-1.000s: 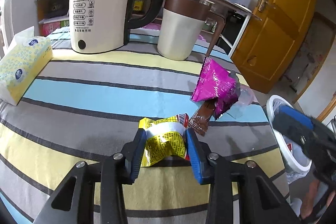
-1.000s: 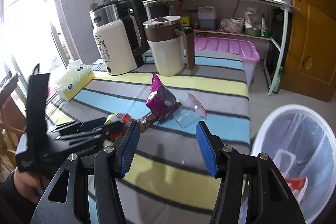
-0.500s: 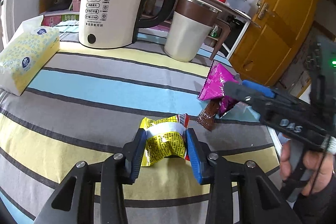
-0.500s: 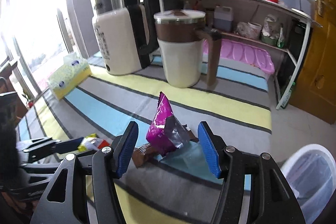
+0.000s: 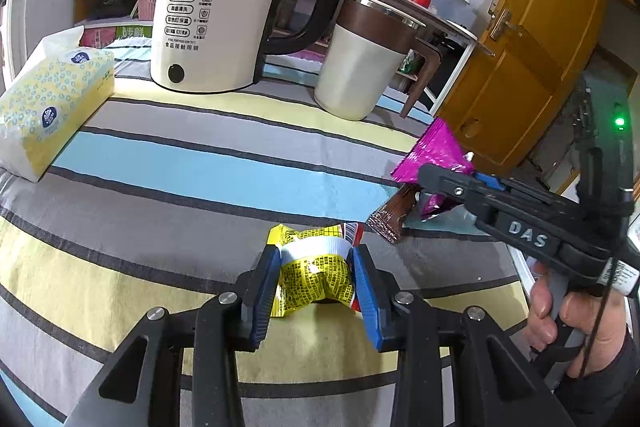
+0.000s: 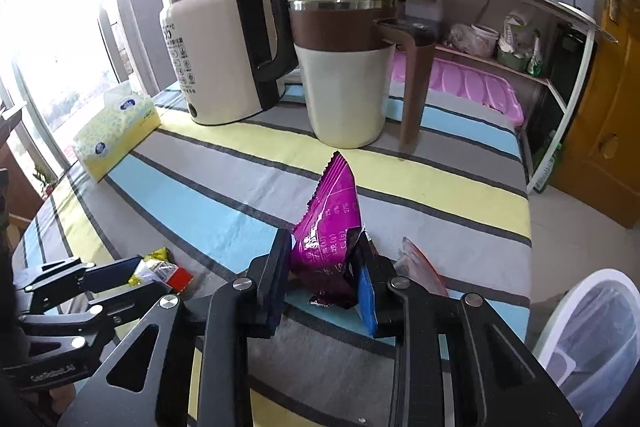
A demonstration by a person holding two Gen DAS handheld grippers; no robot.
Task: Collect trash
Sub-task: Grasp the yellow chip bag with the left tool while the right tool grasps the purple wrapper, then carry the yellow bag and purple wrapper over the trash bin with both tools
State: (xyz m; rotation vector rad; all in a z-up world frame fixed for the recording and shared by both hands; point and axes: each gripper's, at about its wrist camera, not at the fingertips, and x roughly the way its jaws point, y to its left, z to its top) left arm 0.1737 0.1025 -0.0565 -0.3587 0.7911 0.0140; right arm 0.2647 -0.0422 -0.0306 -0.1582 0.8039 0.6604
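Striped tablecloth [image 5: 200,183] in grey, blue and yellow, kitchen shelving and a wooden door [image 5: 532,67] behind

Left gripper [image 5: 316,277] pinching the yellow wrapper [image 5: 314,267] between blue pads, wrapper crumpled, just above or on the cloth, cannot tell which

Right gripper [image 6: 324,279] closed on the magenta wrapper [image 6: 330,227], long axis near upright, pointed tip toward the jug, lower end between the pads

Brown wrapper [image 5: 390,215] flat on the cloth, between the two held wrappers, touching the magenta one, long axis running diagonally toward the left gripper; clear plastic piece [image 6: 420,267] just right of the right gripper

White bin [image 6: 596,339] off the table edge, low on the right side, nearer the right gripper; probably a short swing out and down, nothing in the way; left load has farther to cross, with the right tool in its path

Kettle [image 5: 224,11], lidded jug [image 5: 368,67] and tissue pack [image 5: 52,99] well back, clear of both routes
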